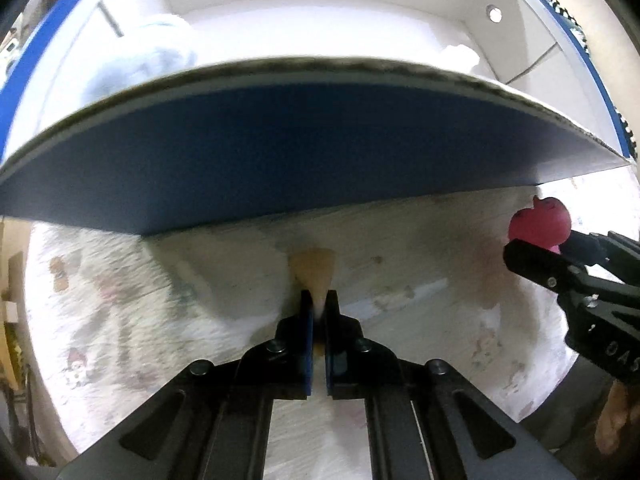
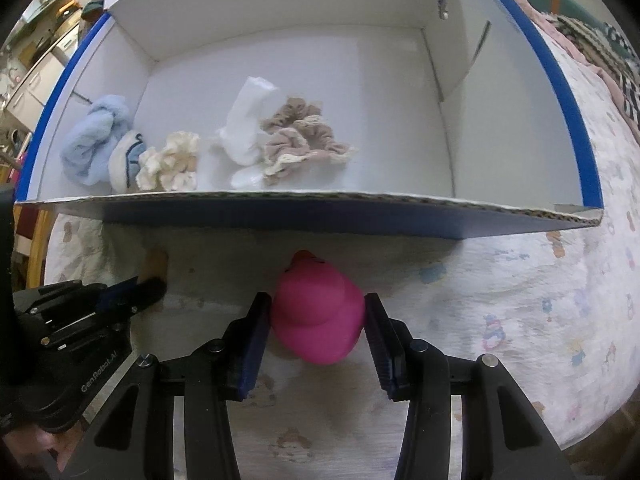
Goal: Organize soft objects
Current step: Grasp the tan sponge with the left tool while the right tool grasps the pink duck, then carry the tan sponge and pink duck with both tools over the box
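Observation:
My left gripper (image 1: 319, 300) is shut on a small tan soft piece (image 1: 314, 270), held just in front of the blue outer wall of the white box (image 1: 280, 144). My right gripper (image 2: 318, 304) is shut on a pink rubber duck (image 2: 318, 312), also just short of the box's near wall (image 2: 320, 216). The duck also shows in the left wrist view (image 1: 538, 222). Inside the box lie a light blue cloth (image 2: 94, 136), a white and navy item (image 2: 126, 160), a cream scrunchie (image 2: 170, 164), a white cloth (image 2: 248, 124) and a beige scrunchie (image 2: 300, 140).
The box stands on a pale printed bedspread (image 2: 520, 300). Its right half (image 2: 380, 100) holds nothing. A patterned blanket (image 2: 600, 48) lies at the far right. The left gripper's body (image 2: 72, 320) sits at the right view's lower left.

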